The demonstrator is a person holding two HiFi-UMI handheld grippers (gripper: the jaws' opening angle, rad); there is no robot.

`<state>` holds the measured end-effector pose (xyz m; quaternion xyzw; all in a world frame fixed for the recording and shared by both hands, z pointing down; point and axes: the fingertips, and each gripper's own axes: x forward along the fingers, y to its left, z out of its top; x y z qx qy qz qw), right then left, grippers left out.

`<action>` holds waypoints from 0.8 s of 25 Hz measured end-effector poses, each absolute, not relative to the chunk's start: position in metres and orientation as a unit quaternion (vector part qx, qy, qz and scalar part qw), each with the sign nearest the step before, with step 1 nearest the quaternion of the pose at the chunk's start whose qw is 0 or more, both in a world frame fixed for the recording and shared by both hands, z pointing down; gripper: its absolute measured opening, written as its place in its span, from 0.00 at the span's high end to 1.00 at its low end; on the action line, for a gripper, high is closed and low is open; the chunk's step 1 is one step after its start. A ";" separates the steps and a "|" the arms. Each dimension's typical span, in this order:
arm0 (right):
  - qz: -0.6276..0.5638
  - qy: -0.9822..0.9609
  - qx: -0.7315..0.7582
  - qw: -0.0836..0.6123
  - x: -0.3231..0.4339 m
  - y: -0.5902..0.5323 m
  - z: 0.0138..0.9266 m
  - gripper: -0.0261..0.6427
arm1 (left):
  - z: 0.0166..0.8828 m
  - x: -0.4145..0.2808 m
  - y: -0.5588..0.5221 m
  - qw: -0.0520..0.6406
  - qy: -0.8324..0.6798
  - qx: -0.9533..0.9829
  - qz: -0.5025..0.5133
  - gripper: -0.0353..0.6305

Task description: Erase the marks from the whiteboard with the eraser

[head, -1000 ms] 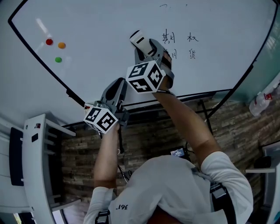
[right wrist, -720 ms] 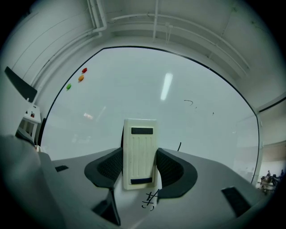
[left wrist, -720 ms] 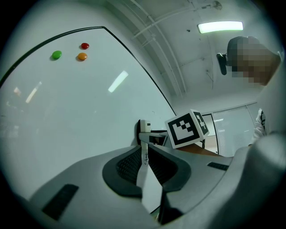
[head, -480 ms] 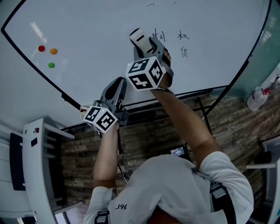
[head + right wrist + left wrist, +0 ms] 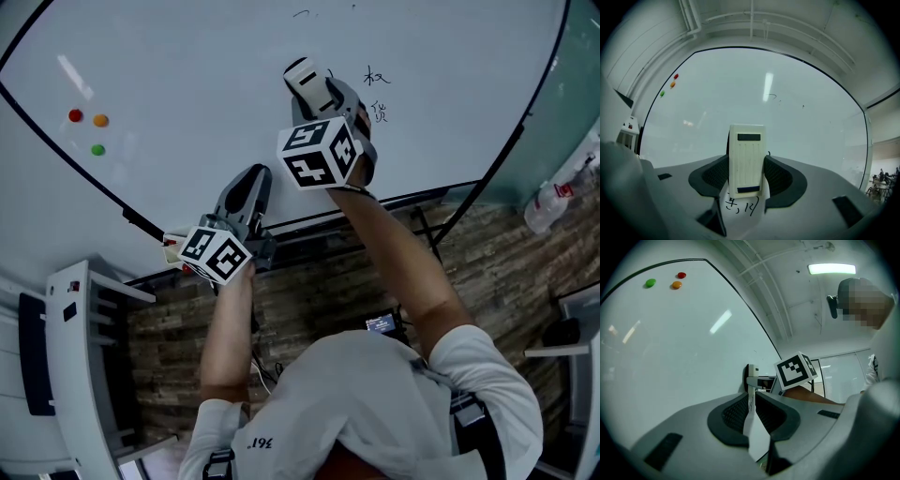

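Note:
The whiteboard (image 5: 187,103) fills the top of the head view. My right gripper (image 5: 323,94) is shut on a white eraser (image 5: 307,80) whose face lies against the board. Black handwritten marks (image 5: 377,77) show just right of the eraser, with another mark (image 5: 379,112) below them. In the right gripper view the eraser (image 5: 746,159) stands upright between the jaws of my right gripper (image 5: 746,176), with marks (image 5: 740,206) under it and faint strokes (image 5: 772,97) higher up. My left gripper (image 5: 251,187) hangs lower, near the board's bottom edge, shut on nothing (image 5: 751,404).
Red (image 5: 75,116), orange (image 5: 100,121) and green (image 5: 97,149) magnets sit at the board's left. The board's dark tray (image 5: 394,200) runs along its bottom edge. A white rack (image 5: 75,356) stands at lower left, a spray bottle (image 5: 547,202) at right.
My right gripper has slid the eraser to the right over the left-hand characters, which no longer show in the head view. The left gripper has held its place.

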<state>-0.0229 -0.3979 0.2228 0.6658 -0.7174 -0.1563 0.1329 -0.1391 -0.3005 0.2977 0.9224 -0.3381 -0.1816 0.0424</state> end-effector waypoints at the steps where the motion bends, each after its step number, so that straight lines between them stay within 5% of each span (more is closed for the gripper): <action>1: -0.155 -0.717 0.667 0.132 -0.019 -0.398 0.222 0.58 | 0.298 -0.136 -0.300 0.042 -0.336 0.923 -0.181 0.89; 20: -0.145 -0.711 0.676 0.127 0.036 -0.398 0.222 0.58 | 0.294 -0.095 -0.304 0.049 -0.331 0.925 -0.177 0.89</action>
